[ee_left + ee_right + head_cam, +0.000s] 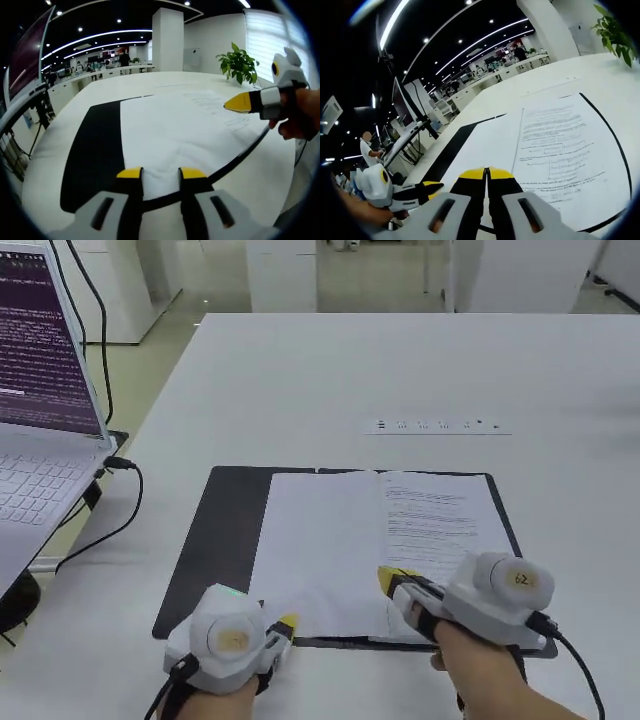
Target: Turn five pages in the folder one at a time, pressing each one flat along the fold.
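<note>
An open black folder lies on the white table, with a blank white page on its left and a printed page on its right. My right gripper is shut, its yellow tips resting low on the paper close to the fold; I see nothing between its jaws. Over the near edge of the blank page, my left gripper is open, its yellow tip near the folder's front edge. The right gripper enters the left gripper view from the right.
An open laptop stands at the left edge of the table, with a black cable looping toward the folder. A socket strip is set in the table beyond the folder. A potted plant stands far off.
</note>
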